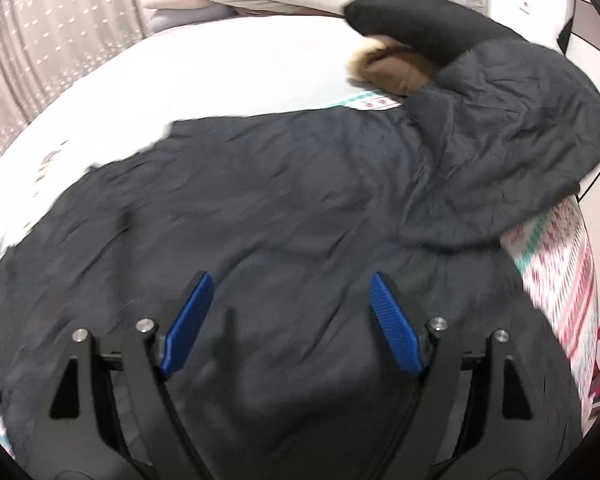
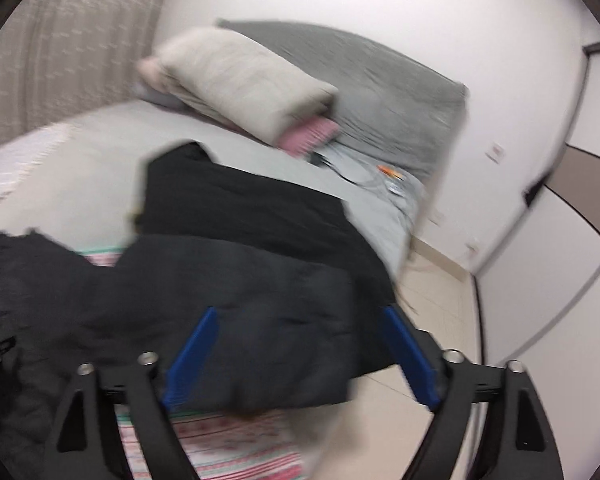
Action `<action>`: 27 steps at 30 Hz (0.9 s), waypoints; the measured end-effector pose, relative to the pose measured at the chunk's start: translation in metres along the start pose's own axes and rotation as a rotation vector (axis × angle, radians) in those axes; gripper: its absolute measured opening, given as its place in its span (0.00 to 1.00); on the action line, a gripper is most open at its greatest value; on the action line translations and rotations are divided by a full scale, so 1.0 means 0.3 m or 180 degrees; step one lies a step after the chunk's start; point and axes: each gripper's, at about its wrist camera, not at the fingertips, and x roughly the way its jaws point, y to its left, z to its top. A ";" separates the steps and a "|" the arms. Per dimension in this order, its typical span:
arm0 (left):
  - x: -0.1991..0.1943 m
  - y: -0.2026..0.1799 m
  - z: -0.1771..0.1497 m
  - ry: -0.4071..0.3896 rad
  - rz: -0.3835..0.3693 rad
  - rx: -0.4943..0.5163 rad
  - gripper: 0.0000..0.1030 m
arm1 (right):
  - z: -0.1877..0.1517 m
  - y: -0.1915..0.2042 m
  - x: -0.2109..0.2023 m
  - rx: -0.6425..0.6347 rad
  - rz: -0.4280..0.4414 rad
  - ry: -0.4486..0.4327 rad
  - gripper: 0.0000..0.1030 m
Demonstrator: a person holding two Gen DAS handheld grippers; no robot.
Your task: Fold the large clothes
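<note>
Both the left gripper [image 1: 288, 324] and right gripper [image 2: 300, 356] hang released, holding nothing, above the dark coat [image 1: 284, 200] spread flat near the bed's [image 1: 204, 68] edge for folding.

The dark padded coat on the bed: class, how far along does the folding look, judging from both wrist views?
Done: the dark coat lies spread on the bed, one sleeve already turned in over the body. In hand: nothing; the left gripper and right gripper both stand open above the fabric. Left: the far side and fur-trimmed hood remain unfolded, and no compact bundle exists yet.
</note>
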 end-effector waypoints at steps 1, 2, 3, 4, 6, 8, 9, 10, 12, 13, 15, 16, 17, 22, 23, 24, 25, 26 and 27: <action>-0.046 0.044 -0.034 0.0025 0.0067 -0.0020 0.82 | -0.010 0.043 -0.032 -0.0031 0.0137 -0.0025 0.89; -0.088 0.080 -0.069 0.0044 0.0112 -0.0031 0.82 | -0.026 0.086 -0.064 -0.0070 0.0325 -0.0010 0.89; -0.130 0.119 -0.101 0.0070 0.0158 -0.0042 0.82 | -0.044 0.124 -0.087 -0.0093 0.0507 0.0023 0.89; -0.182 0.167 -0.146 0.0107 0.0206 -0.0059 0.82 | -0.069 0.166 -0.100 -0.0125 0.0699 0.0086 0.89; -0.258 0.249 -0.220 0.0155 0.0293 -0.0109 0.82 | -0.119 0.241 -0.115 -0.0197 0.1015 0.0249 0.89; -0.330 0.329 -0.290 0.0190 0.0365 -0.0146 0.82 | -0.179 0.316 -0.140 -0.0279 0.1334 0.0380 0.89; -0.360 0.369 -0.326 0.0188 0.0397 -0.0141 0.82 | -0.205 0.348 -0.141 -0.0322 0.1502 0.0430 0.89; -0.387 0.412 -0.361 0.0170 0.0436 -0.0126 0.82 | -0.221 0.371 -0.144 -0.0351 0.1622 0.0465 0.89; -0.414 0.507 -0.412 0.0228 0.0474 -0.0167 0.82 | -0.256 0.438 -0.136 -0.0366 0.1978 0.0612 0.89; -0.411 0.550 -0.419 0.0288 0.0473 -0.0252 0.82 | -0.279 0.467 -0.137 -0.0327 0.2133 0.0735 0.89; -0.411 0.643 -0.437 0.0380 0.0321 -0.0452 0.82 | -0.307 0.545 -0.106 -0.0242 0.2383 0.1092 0.89; -0.405 0.685 -0.448 0.0406 0.0165 -0.0520 0.82 | -0.311 0.570 -0.090 -0.0243 0.2454 0.1181 0.89; -0.396 0.713 -0.451 0.0417 0.0096 -0.0550 0.82 | -0.315 0.598 -0.072 -0.0262 0.2511 0.1260 0.89; -0.297 0.805 -0.466 0.0515 0.0050 -0.0475 0.82 | -0.325 0.762 0.028 -0.0562 0.2464 0.1430 0.89; -0.274 0.809 -0.464 0.0506 -0.0004 -0.0408 0.82 | -0.327 0.805 0.056 -0.0647 0.2497 0.1481 0.89; -0.253 0.809 -0.456 0.0481 -0.0058 -0.0339 0.82 | -0.324 0.830 0.076 -0.0715 0.2525 0.1530 0.89; -0.231 0.805 -0.449 0.0475 -0.0111 -0.0262 0.82 | -0.326 0.860 0.101 -0.0783 0.2548 0.1580 0.89; -0.206 0.803 -0.446 0.0515 -0.0167 -0.0206 0.81 | -0.330 0.881 0.131 -0.0847 0.2565 0.1636 0.89; -0.178 0.800 -0.445 0.0600 -0.0220 -0.0160 0.75 | -0.338 0.898 0.163 -0.0886 0.2554 0.1676 0.89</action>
